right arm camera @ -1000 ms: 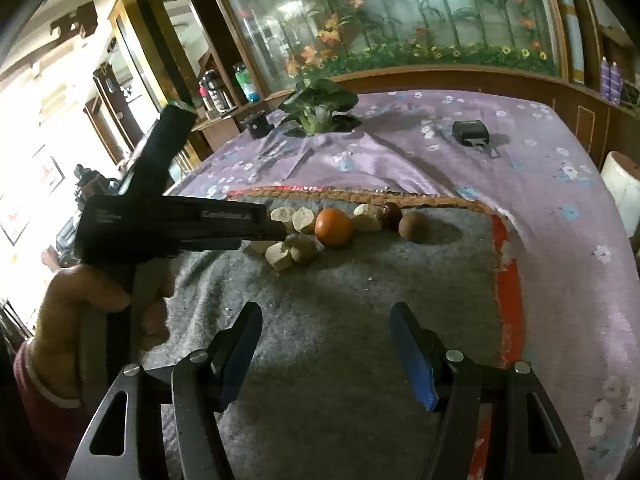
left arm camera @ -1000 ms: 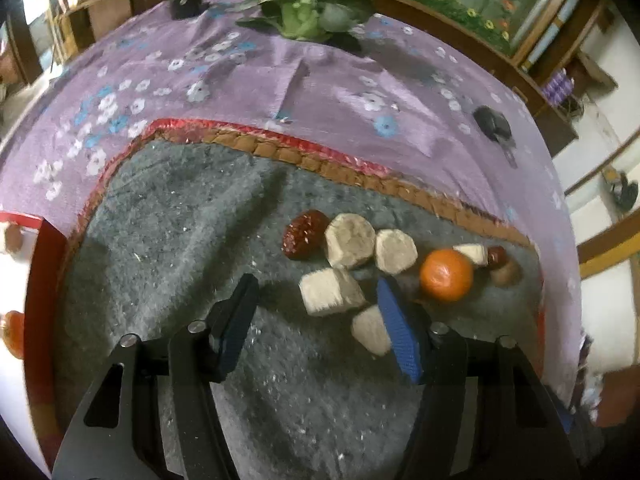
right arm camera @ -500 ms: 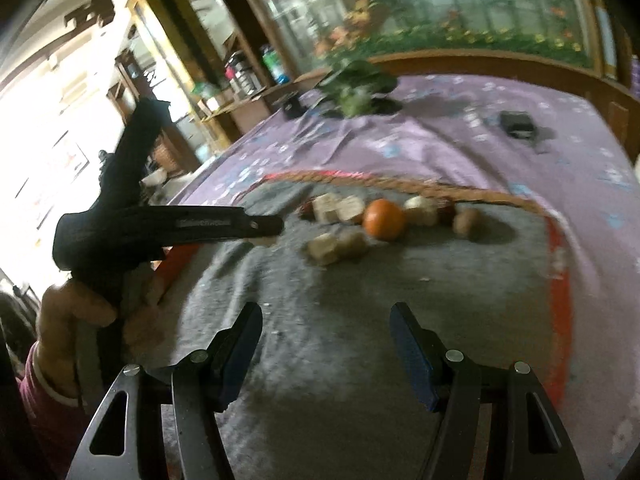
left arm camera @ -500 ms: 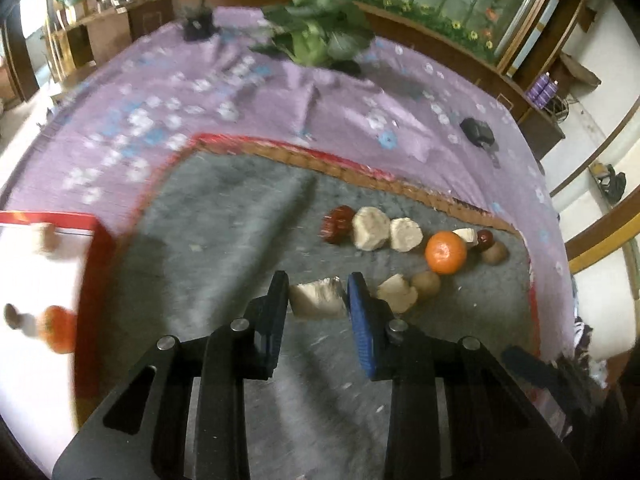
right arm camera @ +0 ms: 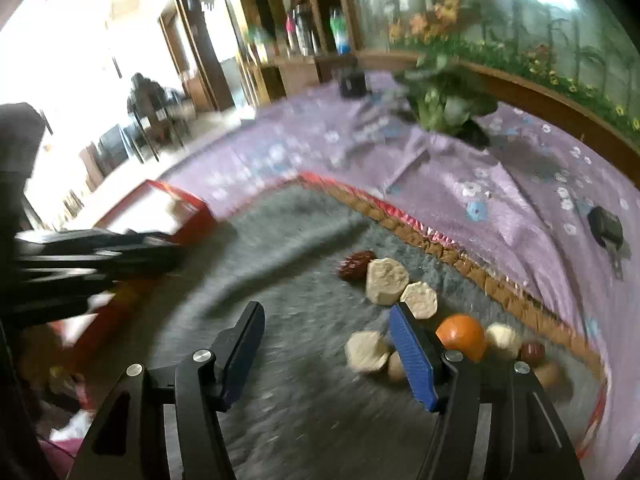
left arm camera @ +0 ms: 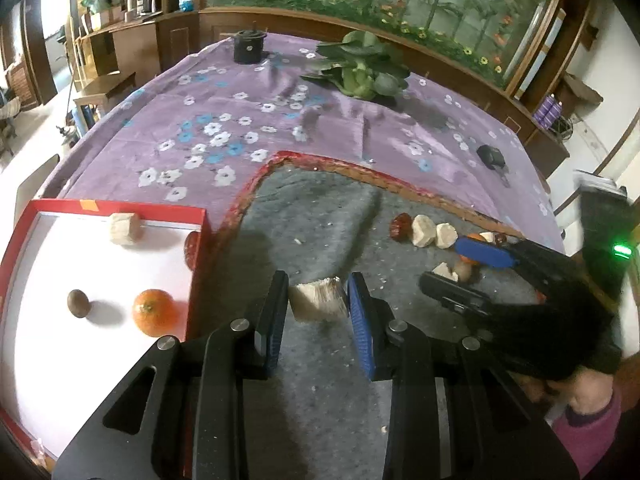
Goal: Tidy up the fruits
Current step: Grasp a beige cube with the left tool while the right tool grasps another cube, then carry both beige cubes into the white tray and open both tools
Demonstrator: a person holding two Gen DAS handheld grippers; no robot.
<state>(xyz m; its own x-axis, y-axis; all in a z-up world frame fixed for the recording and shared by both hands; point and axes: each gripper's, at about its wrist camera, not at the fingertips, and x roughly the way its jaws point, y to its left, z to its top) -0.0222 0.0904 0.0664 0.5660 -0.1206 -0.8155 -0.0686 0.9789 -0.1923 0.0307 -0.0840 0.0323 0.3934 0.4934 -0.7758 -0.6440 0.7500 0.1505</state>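
Clamped between the pads of the left gripper [left arm camera: 318, 300] is a pale cut chunk [left arm camera: 316, 303], carried clear above the grey felt mat [left arm camera: 320, 216], just beside the red rim of the white tray [left arm camera: 100, 268]. Its jaws stand narrow, pressing the chunk from both sides. The tray lies at the mat's left edge on the purple flowered cloth [left arm camera: 224, 120] that covers the bench; inside it sit another pale chunk [left arm camera: 125, 229] against the far wall, an orange [left arm camera: 154, 312], a small brown fruit [left arm camera: 78, 303] and a red fruit [left arm camera: 192, 246] touching the right wall.

The right gripper [right arm camera: 326, 354] has its jaws well apart with nothing between them, over the mat and just left of the remaining pile. That pile holds a dark red fruit [right arm camera: 357, 265], two pale chunks [right arm camera: 386, 281] touching each other, an orange fruit [right arm camera: 461, 335], one more pale piece [right arm camera: 366, 351] near the blue finger, and some small brown ones, blurred. A leafy plant [left arm camera: 360, 68] stands far back on the cloth.
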